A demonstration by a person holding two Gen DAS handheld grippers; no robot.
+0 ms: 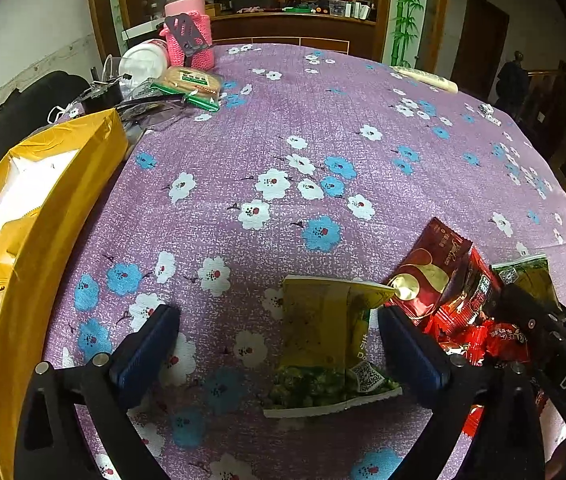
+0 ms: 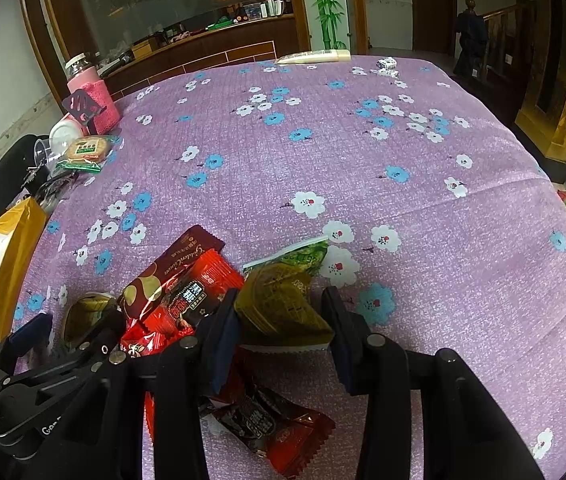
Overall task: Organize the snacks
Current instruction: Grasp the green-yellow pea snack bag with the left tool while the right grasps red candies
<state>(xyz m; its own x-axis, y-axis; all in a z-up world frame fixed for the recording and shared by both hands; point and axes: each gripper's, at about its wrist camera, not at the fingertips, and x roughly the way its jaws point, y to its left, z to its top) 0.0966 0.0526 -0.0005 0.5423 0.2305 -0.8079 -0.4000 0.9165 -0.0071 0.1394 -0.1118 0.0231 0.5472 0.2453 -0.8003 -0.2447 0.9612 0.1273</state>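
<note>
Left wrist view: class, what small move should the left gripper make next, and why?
Probably close on the yellow-green packet: the left gripper is wide open with that packet lying between its fingers, and the yellow box already holds snacks.

Purple tablecloth (image 1: pixel 283 120) with blue-white flowers; yellow box (image 1: pixel 63 184); red packets (image 2: pixel 187 280).

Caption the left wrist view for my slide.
Open left gripper over a yellow-green snack packet on the floral tablecloth, yellow box alongside.

Red snack packets (image 2: pixel 187 292) lie heaped beside two yellow-green packets (image 1: pixel 323 340), apparently flat; more sit in a yellow box (image 1: pixel 23 240).
</note>
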